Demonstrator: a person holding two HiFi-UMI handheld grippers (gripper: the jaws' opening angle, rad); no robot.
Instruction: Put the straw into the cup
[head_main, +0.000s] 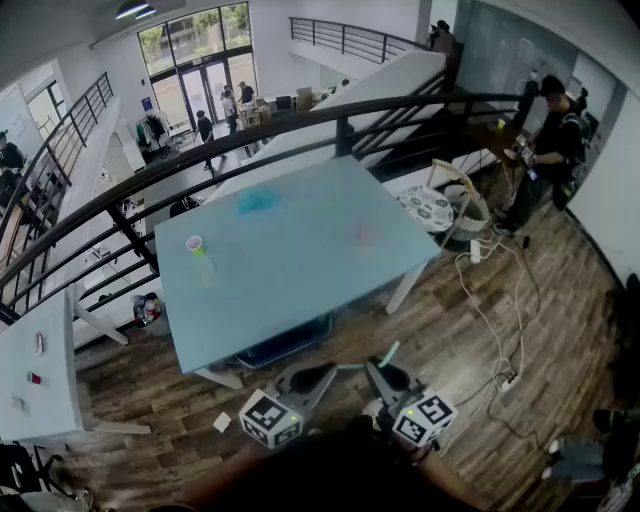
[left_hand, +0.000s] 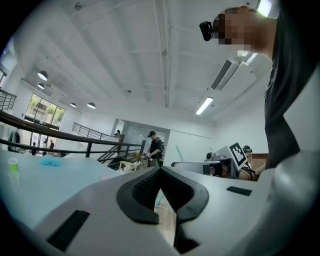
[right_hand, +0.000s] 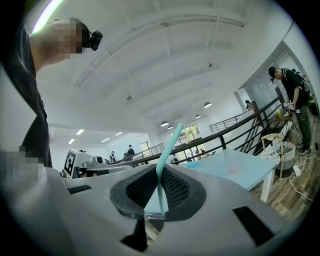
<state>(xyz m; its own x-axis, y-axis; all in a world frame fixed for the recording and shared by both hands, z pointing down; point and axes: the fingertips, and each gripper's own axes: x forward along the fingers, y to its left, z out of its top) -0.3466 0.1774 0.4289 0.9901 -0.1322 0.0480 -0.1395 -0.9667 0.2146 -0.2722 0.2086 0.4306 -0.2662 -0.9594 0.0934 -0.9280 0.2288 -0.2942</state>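
Pinches the straw between the closed fingers of the right gripper, low on its length, leaving most of it rising clear of the pads; probably gripped so to leave a long free end for lowering into the cup. Holds the left gripper just beside those fingers, with pads pressed together on nothing, seemingly spare for now. Finds the cup well ahead of both pairs of fingertips and off to their left, upright on the table, not yet within reach.
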